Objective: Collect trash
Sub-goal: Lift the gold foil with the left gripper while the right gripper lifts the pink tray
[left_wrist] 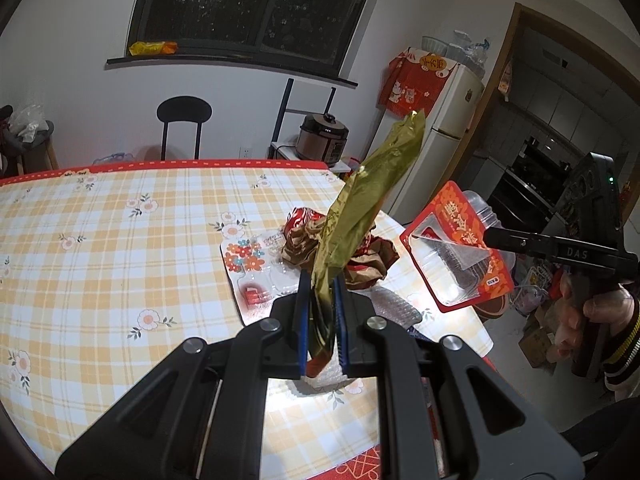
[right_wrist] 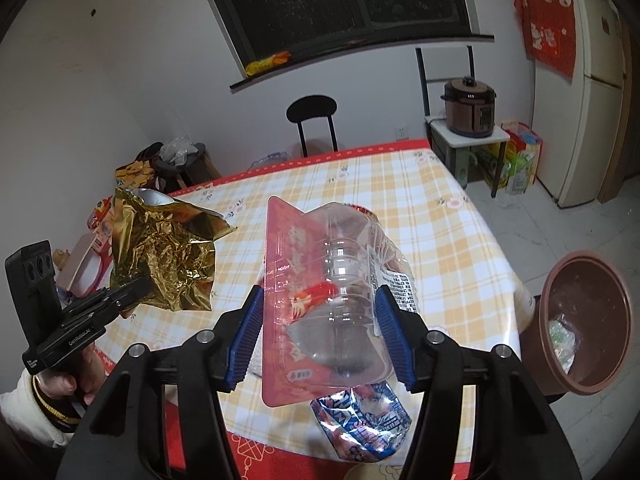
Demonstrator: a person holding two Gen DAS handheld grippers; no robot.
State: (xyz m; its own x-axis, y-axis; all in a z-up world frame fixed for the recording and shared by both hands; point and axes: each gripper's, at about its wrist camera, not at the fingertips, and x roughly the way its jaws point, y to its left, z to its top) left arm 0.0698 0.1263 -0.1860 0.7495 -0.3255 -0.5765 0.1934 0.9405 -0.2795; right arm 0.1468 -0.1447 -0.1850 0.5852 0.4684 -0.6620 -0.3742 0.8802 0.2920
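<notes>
Left gripper [left_wrist: 320, 320] pinching gold wrapper [left_wrist: 372, 200] | right gripper [right_wrist: 320, 336] clamping clear plastic package [right_wrist: 336, 292]

Crumpled gold wrapper [left_wrist: 360, 216], red-backed blister pack [right_wrist: 320, 300], both aloft

Black grippers, blue ribbed pads [right_wrist: 244, 332], silver screws; white sleeve, striped cuff.

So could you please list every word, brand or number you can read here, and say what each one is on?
"DAS": on the right tool, its arm, in the left view.
"GenRobot.AI": on the left tool, its arm, in the right view.
Red pack: large Chinese characters, mirrored and blurred, unreadable.
Bottle label: print too small.
Blue wrapper: crumpled, unreadable.
Fridge cloth: yellow sign, unreadable.
</notes>
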